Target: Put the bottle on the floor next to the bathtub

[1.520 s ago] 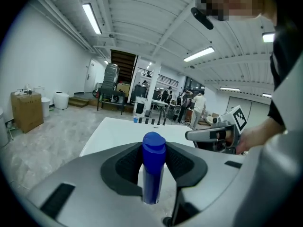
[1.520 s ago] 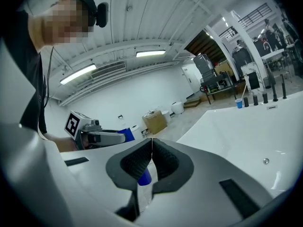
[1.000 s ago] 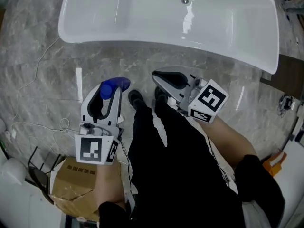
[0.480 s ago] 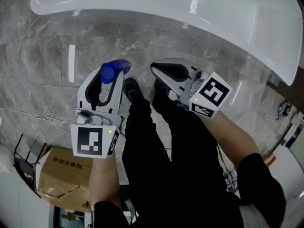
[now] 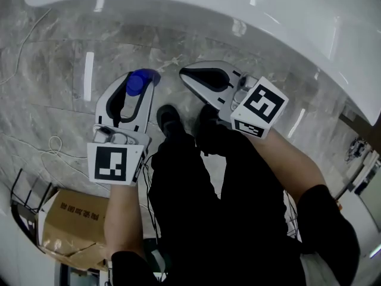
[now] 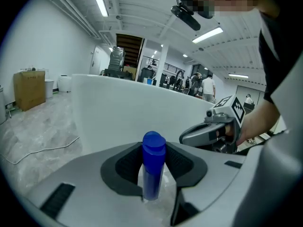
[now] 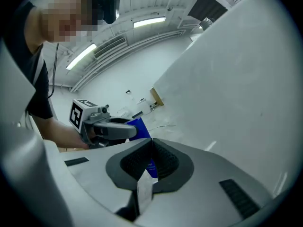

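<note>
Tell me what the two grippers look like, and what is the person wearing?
The left gripper and right gripper are both smooth light grey, with black ribbed pads inside. Each carries a white cube with black square markers. The person wears black sleeves and black trousers.

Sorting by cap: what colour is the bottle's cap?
The cap is blue, clearest in the left gripper view.

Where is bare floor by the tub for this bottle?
Bare marble floor runs between the bathtub and the left gripper holding the bottle. Also free left of it, short of the cable. Crowded near the shoes and box.
</note>
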`<state>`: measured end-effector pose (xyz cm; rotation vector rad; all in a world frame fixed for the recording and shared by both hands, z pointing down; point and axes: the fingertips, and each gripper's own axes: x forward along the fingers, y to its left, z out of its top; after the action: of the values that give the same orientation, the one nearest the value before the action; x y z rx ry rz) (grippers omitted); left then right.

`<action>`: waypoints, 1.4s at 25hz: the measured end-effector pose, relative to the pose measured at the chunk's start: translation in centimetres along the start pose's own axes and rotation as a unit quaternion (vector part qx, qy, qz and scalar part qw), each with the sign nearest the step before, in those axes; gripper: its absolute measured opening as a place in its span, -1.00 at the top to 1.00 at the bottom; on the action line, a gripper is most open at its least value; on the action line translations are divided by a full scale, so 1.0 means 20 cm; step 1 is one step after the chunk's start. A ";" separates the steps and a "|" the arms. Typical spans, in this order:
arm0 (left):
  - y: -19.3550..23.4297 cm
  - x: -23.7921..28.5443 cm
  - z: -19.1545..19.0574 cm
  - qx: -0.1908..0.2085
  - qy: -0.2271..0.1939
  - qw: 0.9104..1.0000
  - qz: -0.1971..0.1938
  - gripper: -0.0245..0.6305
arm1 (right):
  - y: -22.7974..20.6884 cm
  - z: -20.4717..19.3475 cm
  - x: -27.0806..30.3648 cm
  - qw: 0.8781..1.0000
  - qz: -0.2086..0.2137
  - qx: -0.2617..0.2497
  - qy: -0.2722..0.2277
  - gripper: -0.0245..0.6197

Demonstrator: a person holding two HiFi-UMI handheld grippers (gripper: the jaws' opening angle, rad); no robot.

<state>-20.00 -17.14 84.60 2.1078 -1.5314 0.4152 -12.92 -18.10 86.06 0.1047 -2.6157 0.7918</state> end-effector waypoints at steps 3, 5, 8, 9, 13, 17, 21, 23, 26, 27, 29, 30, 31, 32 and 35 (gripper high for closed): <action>0.07 0.10 -0.12 0.009 0.003 1.000 -0.003 0.46 | -0.05 -0.05 0.10 1.000 0.017 -0.021 0.008 0.84; 0.12 0.17 -0.21 0.016 0.008 1.000 -0.006 0.46 | -0.11 -0.10 0.15 0.999 0.022 -0.032 0.019 0.84; 0.19 0.28 -0.32 0.019 0.005 1.000 -0.018 0.46 | -0.20 -0.18 0.23 0.998 0.024 -0.045 0.035 0.84; 0.21 0.31 -0.35 0.022 0.001 1.000 -0.022 0.46 | -0.23 -0.21 0.26 0.998 0.024 -0.050 0.038 0.83; 0.32 0.43 -0.47 0.034 -0.003 0.999 -0.026 0.46 | -0.32 -0.33 0.39 0.997 0.028 -0.060 0.042 0.83; 0.38 0.50 -0.59 0.044 -0.005 0.999 -0.028 0.46 | -0.35 -0.41 0.51 0.997 0.054 -0.040 0.039 0.84; 0.41 0.54 -0.68 0.062 0.004 0.997 -0.039 0.46 | -0.42 -0.44 0.54 0.995 0.044 -0.065 0.055 0.84; 0.42 0.57 -0.73 0.075 0.011 0.996 -0.046 0.46 | -0.44 -0.42 0.54 0.994 0.042 -0.080 0.058 0.84; 0.42 0.62 -0.83 0.105 0.031 0.993 -0.054 0.46 | -0.48 -0.44 0.53 0.993 0.033 -0.096 0.056 0.83; 0.42 0.64 -0.88 0.110 0.038 0.992 -0.057 0.46 | -0.49 -0.46 0.52 0.993 0.027 -0.098 0.061 0.84; 0.42 0.68 -0.95 0.110 0.049 0.991 -0.062 0.46 | -0.50 -0.50 0.49 0.993 0.023 -0.096 0.071 0.84; 0.42 0.71 -0.99 0.105 0.051 0.991 -0.064 0.46 | -0.49 -0.51 0.48 0.993 0.025 -0.093 0.072 0.84; 0.42 0.74 -1.02 0.099 0.052 0.992 -0.065 0.46 | -0.49 -0.51 0.47 0.993 0.028 -0.089 0.071 0.84; 0.42 0.78 -1.04 0.092 0.051 0.992 -0.065 0.46 | -0.48 -0.52 0.46 0.993 0.031 -0.086 0.072 0.84; 0.44 0.86 -1.12 0.073 0.047 0.995 -0.058 0.46 | -0.44 -0.58 0.44 0.991 0.043 -0.090 0.087 0.84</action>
<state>-21.85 -20.47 113.87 2.2413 -1.3552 0.5926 -15.21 -18.81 102.94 -0.1245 -2.5233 0.5624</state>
